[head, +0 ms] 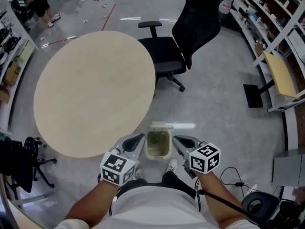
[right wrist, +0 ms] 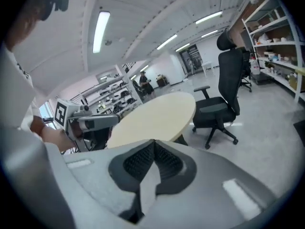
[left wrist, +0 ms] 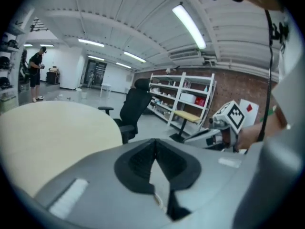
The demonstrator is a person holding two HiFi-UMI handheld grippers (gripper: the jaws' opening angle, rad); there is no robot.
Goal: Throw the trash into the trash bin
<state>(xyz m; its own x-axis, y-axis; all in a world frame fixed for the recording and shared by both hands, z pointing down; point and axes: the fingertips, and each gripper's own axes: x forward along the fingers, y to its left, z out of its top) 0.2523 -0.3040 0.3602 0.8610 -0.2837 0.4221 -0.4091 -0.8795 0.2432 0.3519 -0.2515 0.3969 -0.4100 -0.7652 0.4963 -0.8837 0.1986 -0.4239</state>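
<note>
A small beige trash bin [head: 158,145] with its lid flipped open stands on the grey floor just in front of the person's feet. What lies inside it is too small to tell. My left gripper [head: 139,138] hangs at the bin's left side, my right gripper [head: 176,139] at its right side, both above the floor. In the left gripper view the left gripper [left wrist: 155,142] has its black pads meeting at the tip with nothing between them. The right gripper [right wrist: 153,143] looks the same in its own view. The round beige table [head: 95,92] is bare.
A black office chair [head: 183,44] stands beyond the table's right edge. Shelving [head: 281,42] lines the right wall. Cables and a black device [head: 259,204] lie on the floor at lower right. Another dark chair [head: 19,168] sits at lower left. A person [head: 40,4] stands far off.
</note>
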